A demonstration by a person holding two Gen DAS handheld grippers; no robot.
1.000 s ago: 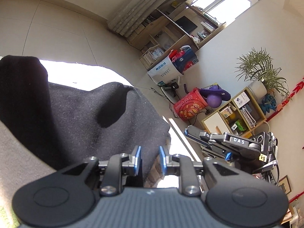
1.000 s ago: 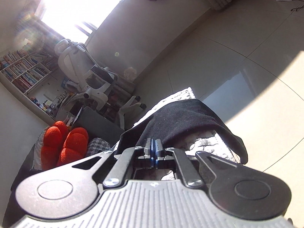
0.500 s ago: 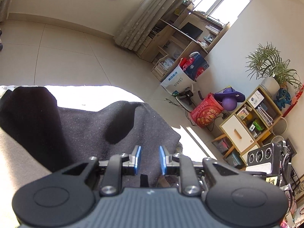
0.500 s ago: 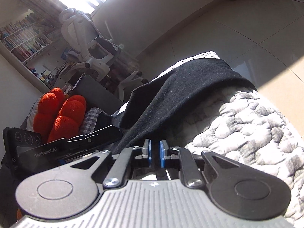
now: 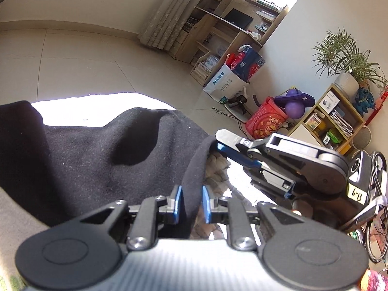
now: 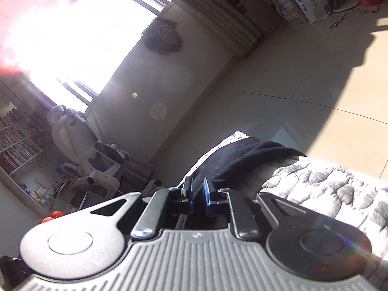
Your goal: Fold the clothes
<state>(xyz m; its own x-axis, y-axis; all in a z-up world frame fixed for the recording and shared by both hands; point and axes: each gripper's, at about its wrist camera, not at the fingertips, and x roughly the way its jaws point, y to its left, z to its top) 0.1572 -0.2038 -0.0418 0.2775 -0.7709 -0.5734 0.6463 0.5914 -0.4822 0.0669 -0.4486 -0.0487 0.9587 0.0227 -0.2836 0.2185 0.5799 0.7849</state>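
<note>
Now the right tongs reach in from the right of the left wrist view, where half a second ago only their body showed. Their jaws, having just been opening, stand narrow around a fold of the black garment. Left tongs pinch its edge, lower centre, over the grey quilted bed.

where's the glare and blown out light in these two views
Right wrist view: the window is blown out, with a red flare top left and a hazy wall. Left wrist view: a sunlit patch beyond the black garment clips to white; the rest is sharp.
</note>
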